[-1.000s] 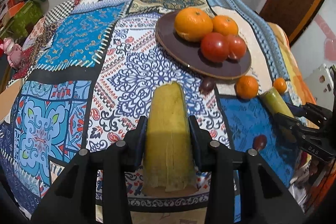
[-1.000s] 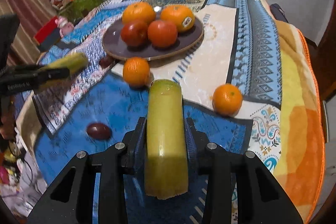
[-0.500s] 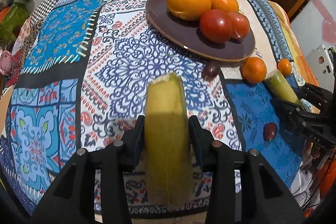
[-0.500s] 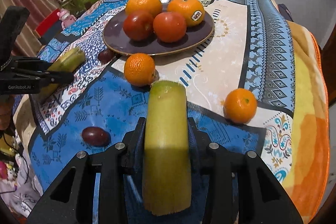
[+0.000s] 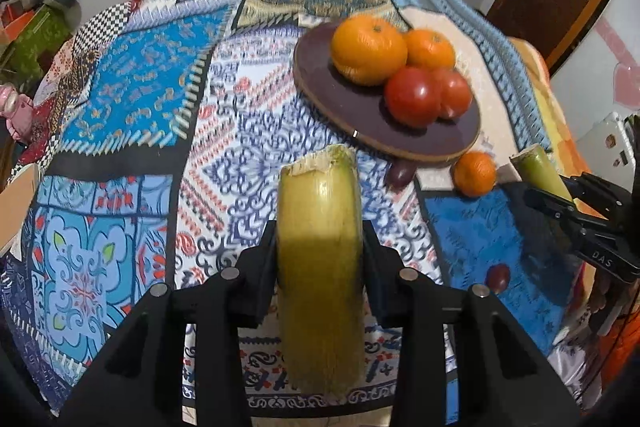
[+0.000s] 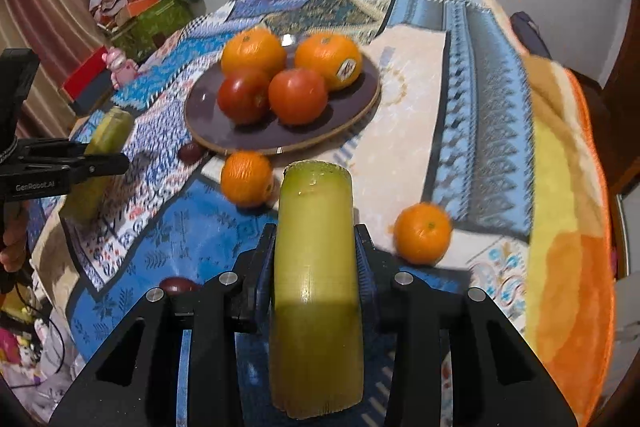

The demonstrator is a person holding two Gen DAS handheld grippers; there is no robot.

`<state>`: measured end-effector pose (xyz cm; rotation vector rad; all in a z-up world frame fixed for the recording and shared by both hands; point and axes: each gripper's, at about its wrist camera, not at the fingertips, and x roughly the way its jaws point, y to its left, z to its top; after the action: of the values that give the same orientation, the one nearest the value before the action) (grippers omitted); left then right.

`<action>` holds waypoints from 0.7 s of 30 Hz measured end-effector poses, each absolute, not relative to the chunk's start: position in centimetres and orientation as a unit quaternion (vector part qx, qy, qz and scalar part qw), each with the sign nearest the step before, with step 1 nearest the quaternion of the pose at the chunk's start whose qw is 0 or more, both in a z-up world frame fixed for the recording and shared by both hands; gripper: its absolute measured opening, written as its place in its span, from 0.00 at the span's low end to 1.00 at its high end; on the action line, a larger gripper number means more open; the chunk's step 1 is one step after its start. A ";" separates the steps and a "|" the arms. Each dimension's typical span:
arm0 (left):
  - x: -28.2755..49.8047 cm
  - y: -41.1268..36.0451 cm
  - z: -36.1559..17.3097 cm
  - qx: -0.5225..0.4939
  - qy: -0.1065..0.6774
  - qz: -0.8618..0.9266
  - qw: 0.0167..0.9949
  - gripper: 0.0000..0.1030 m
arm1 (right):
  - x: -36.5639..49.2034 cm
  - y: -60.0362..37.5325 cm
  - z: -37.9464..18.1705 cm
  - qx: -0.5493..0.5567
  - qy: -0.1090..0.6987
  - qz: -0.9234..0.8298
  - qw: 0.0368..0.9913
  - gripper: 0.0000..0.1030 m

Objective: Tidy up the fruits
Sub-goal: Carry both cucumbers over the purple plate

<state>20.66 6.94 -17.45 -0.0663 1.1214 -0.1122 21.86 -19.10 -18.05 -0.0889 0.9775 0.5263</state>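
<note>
A: Fig. legend, near to far. Nearest, L view: left tongs (image 5: 320,247) closed on a yellow-green cane piece (image 5: 320,247), ragged cut end fwd, held above the patchwork cloth (image 5: 132,75). R view: right tongs (image 6: 314,255) clamped on a second, greener cane piece (image 6: 314,267), smooth cut end fwd, also off the cloth.

B: And just beyond the tongs?

A: Loose fruit on the cloth. R view: dark plum (image 6: 176,285) near the left finger; small orange (image 6: 247,179) just in front of the plate rim; another small orange (image 6: 422,233) to the right, well apart from the plate. A second dark plum (image 6: 190,151) lay touching or nearly touching the plate's near-left rim.

B: Farther?

A: Brown plate (image 6: 224,143) w/ two large oranges (image 6: 254,51) at the back, two red tomatoes (image 6: 298,95) in front, touching each other. Beyond: bare cloth, then a wall. Whether the cloth covered a bed or a surface couldn't be told.

B: Progress?

A: Judged approx. part-done. Done: four items on the plate. Left: both cane pieces in the tongs, not yet set down; two small oranges + two plums off the plate. Plate's near half had free room; where the cane should go wasn't shown.
</note>
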 end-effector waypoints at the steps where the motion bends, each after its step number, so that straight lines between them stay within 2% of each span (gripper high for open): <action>1: 20.7 6.9 -17.2 -0.032 0.527 -0.054 0.847 0.37 | 22.1 -19.2 -17.6 -0.040 0.459 0.249 0.852 0.33; 21: 26.5 4.2 -13.9 -0.051 0.479 -0.078 0.873 0.37 | 26.1 -15.9 -13.7 -0.037 0.403 0.266 0.875 0.33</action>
<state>26.47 4.16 -13.87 -0.1068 1.0019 -0.1632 26.14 -15.95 -13.73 -0.0769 0.8424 0.5557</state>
